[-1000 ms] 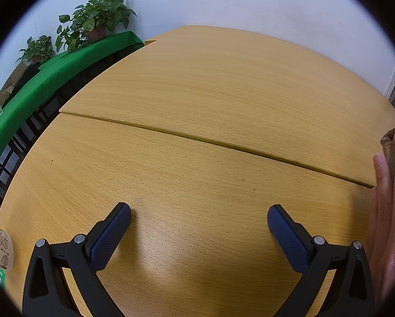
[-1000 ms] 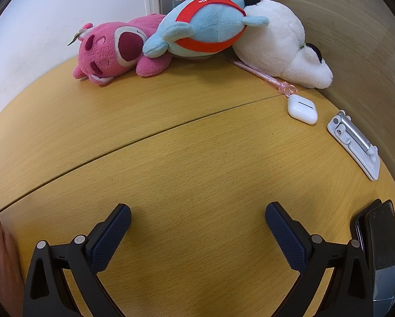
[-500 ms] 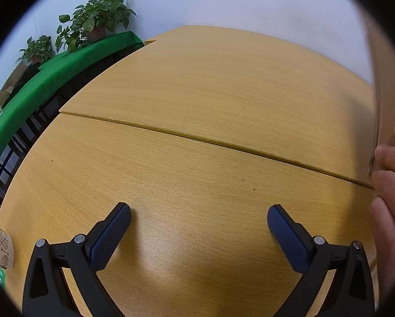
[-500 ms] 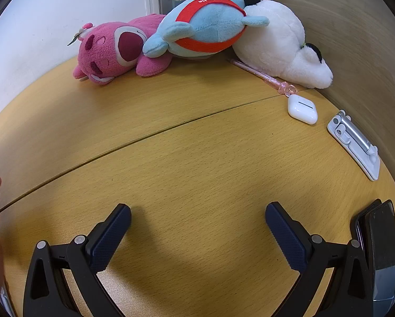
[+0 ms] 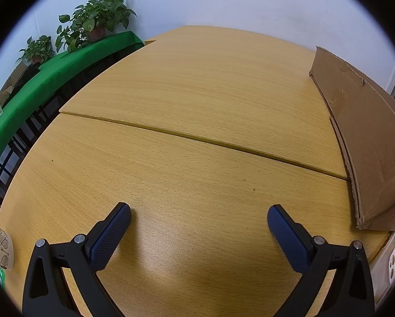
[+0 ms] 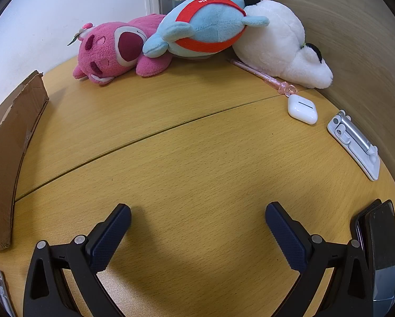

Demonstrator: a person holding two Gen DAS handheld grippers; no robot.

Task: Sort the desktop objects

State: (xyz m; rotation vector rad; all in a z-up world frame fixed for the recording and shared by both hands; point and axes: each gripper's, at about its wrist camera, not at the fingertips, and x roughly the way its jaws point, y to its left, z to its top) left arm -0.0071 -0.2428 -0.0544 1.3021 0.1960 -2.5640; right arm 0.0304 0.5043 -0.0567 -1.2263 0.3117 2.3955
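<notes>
Brown cardboard box [image 5: 366,142] stands on the wooden worktop [image 5: 192,100], between the two views. The left hand-held gripper [image 5: 198,218] and the right hand-held gripper [image 6: 198,216] are both wide open and hold nothing. At the far edge lie a pink plush [image 6: 113,50], a blue plush [image 6: 205,26] and a white plush [image 6: 276,45]; near them are a white earbud case [image 6: 302,108] and a pink pen [image 6: 263,76].

Both cameras sit low and close over the wooden table [image 5: 197,100], each looking forward between its own spread fingers. The left view faces a white wall and potted plants [image 5: 97,18] at the far left; the right view faces the stuffed toys [image 6: 197,29]. Both share the cardboard box [image 5: 366,137] standing between them and the table seam
</notes>
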